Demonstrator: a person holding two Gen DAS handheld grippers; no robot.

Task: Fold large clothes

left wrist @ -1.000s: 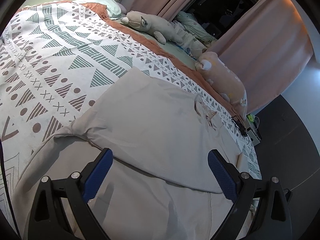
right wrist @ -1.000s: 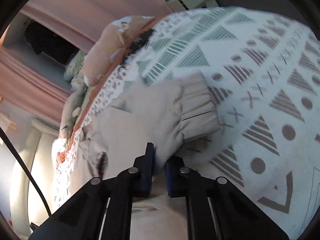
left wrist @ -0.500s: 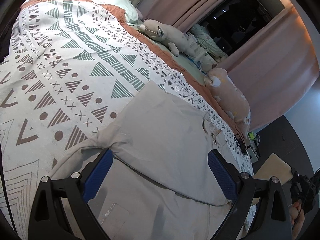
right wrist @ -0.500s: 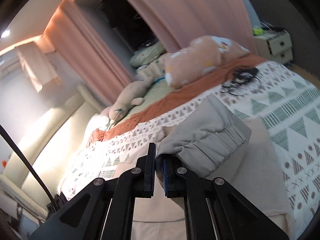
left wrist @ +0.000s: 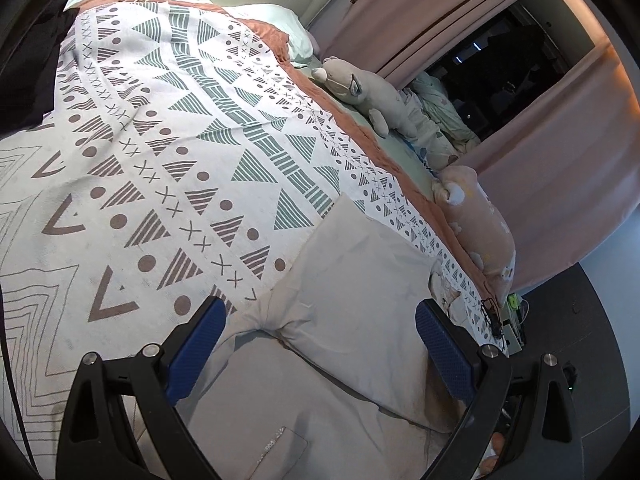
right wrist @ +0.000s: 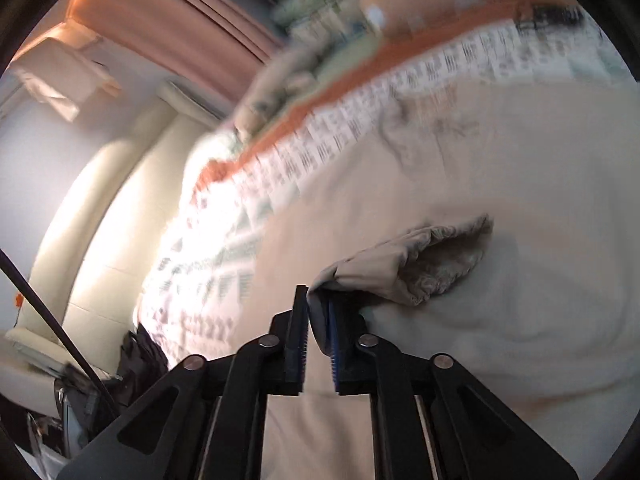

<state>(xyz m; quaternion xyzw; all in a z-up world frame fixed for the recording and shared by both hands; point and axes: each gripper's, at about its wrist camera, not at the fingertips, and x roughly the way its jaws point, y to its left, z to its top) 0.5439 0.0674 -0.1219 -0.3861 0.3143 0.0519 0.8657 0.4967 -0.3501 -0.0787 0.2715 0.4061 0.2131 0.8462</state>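
Note:
A large beige garment (left wrist: 352, 304) lies spread on the patterned bedspread (left wrist: 160, 152), partly folded over itself. My left gripper (left wrist: 320, 344) is open and empty, its blue pads wide apart just above the garment. In the right wrist view my right gripper (right wrist: 318, 312) is shut on the garment's sleeve near its elastic cuff (right wrist: 432, 264) and holds it over the garment's body (right wrist: 500, 352). That view is motion-blurred.
Stuffed toys (left wrist: 384, 104) and a pink plush (left wrist: 480, 224) lie along the far side of the bed. A pink curtain (left wrist: 552, 144) hangs behind them. A dark item (left wrist: 24, 68) lies at the bed's left edge. A padded headboard (right wrist: 100, 208) stands by the bed.
My right gripper has carried the sleeve cuff from the bedspread up and over the garment's body. My left gripper has pulled back and its view has swung toward the headboard; it stays open.

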